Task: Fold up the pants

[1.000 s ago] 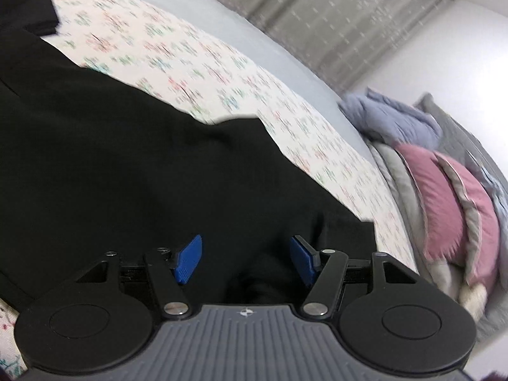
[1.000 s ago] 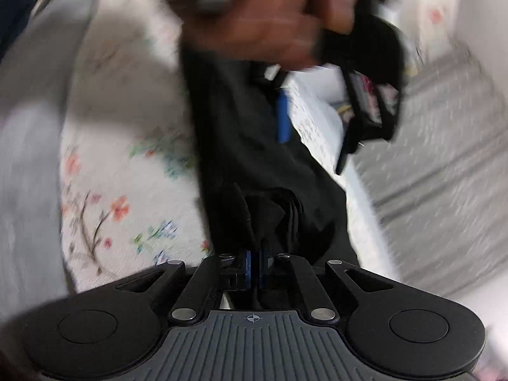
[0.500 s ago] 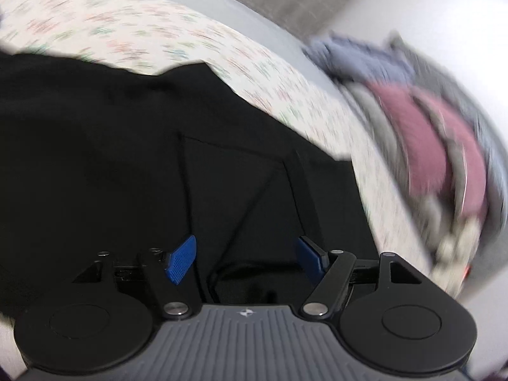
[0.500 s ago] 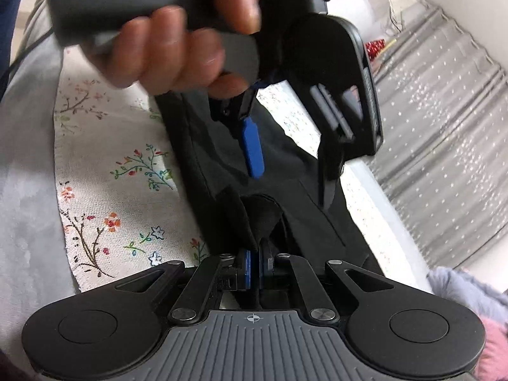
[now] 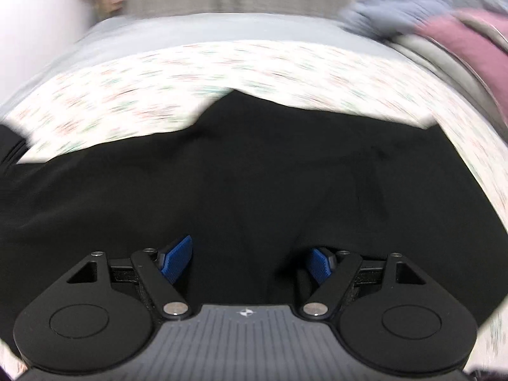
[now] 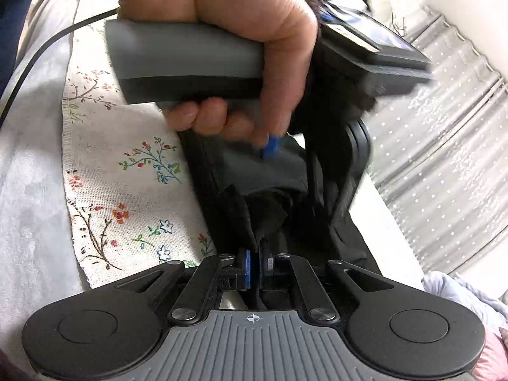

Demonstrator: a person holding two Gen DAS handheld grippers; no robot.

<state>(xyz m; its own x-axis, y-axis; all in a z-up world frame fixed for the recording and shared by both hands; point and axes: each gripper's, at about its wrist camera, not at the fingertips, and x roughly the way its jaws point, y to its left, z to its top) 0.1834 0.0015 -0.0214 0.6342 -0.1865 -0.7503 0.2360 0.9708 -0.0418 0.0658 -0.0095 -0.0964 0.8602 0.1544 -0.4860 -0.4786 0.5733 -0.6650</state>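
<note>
Black pants (image 5: 254, 190) lie spread across the floral cloth (image 5: 222, 73) on the bed. The right gripper (image 6: 253, 268) pinches a bunched edge, seemingly to anchor it. The left gripper (image 5: 247, 260), its jaws just widened, hovers over the fabric gripping nothing.

Floral cloth (image 5: 222, 73) beyond pants (image 5: 254, 174) free; bedding pile (image 5: 444, 25) blocking far right.

One pair of black pants (image 5: 254, 190), one floral cloth (image 6: 127, 174), two tongs (image 5: 247, 262), one hand (image 6: 228, 31).
</note>
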